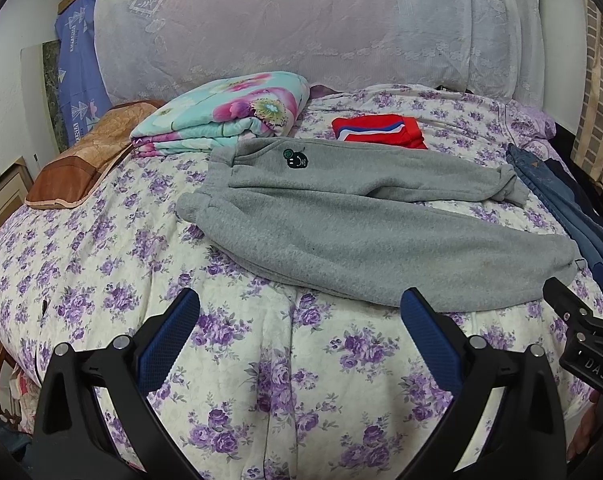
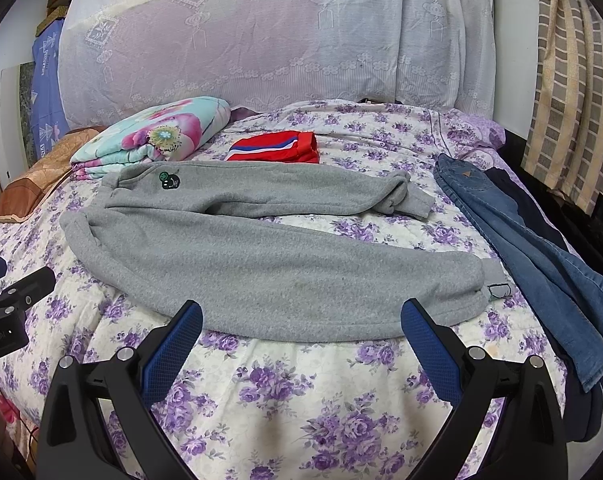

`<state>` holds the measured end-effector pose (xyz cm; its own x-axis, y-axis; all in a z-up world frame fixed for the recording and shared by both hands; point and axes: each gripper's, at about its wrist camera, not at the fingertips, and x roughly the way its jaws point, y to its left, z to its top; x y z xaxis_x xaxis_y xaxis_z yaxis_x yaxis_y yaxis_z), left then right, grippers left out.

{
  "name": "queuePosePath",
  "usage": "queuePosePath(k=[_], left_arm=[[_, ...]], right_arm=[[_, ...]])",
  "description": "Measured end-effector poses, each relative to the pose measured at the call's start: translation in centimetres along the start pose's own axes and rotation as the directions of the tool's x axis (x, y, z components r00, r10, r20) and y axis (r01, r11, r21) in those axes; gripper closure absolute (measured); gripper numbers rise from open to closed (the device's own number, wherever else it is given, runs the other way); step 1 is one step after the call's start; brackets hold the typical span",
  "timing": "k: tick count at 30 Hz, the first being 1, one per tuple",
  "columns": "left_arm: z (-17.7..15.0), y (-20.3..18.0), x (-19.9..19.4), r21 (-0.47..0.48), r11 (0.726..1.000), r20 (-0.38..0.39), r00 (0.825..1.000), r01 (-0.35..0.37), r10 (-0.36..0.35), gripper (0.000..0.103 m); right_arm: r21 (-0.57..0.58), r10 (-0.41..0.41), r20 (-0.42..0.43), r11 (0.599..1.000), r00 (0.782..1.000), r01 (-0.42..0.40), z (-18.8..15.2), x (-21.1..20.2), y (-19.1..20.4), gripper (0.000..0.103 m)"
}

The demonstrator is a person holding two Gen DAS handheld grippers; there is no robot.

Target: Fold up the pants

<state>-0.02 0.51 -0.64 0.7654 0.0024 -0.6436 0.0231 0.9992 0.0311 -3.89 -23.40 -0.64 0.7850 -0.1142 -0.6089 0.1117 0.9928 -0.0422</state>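
Grey fleece pants [image 1: 341, 220] lie spread flat across the flowered bedspread [image 1: 101, 260], waistband to the left, the two legs running right; they also show in the right wrist view [image 2: 261, 248]. The far leg carries a small green patch [image 1: 295, 157]. My left gripper [image 1: 300, 300] is open and empty, hovering over the bed just in front of the near leg's left part. My right gripper [image 2: 301, 310] is open and empty, its fingertips at the near leg's front edge. Each gripper shows at the edge of the other's view.
Folded red pants with stripes [image 2: 277, 146] lie behind the grey pants. Blue jeans [image 2: 541, 256] over a dark garment lie along the right side. A folded floral quilt [image 1: 225, 114] and a brown pillow [image 1: 85, 160] sit at the back left, a lace-covered headboard [image 2: 261, 40] behind.
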Motion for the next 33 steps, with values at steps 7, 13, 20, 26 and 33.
queuePosePath(k=[7,13,20,26,33], left_arm=[[-0.03,0.00,0.06,0.001,1.000,-0.002,1.000,0.001,-0.001,0.005],[-0.08,0.19,0.21,0.000,1.000,-0.005,1.000,0.002,-0.002,0.005],[-0.07,0.16,0.22,0.001,1.000,-0.006,1.000,0.002,-0.002,0.005],[-0.13,0.19,0.25,0.000,1.000,-0.008,1.000,0.002,-0.002,0.005],[-0.14,0.23,0.26,-0.001,1.000,-0.008,1.000,0.002,-0.002,0.005]], right_arm=[[0.000,0.000,-0.001,1.000,1.000,0.000,-0.04,0.01,0.08,0.003],[0.000,0.000,-0.001,1.000,1.000,0.000,-0.05,0.02,0.10,0.003],[0.000,0.000,-0.002,1.000,1.000,0.000,-0.04,0.04,0.09,0.003],[-0.001,0.000,-0.003,1.000,1.000,0.000,-0.02,0.06,0.05,0.003],[0.000,0.000,-0.003,1.000,1.000,0.000,-0.02,0.06,0.02,0.003]])
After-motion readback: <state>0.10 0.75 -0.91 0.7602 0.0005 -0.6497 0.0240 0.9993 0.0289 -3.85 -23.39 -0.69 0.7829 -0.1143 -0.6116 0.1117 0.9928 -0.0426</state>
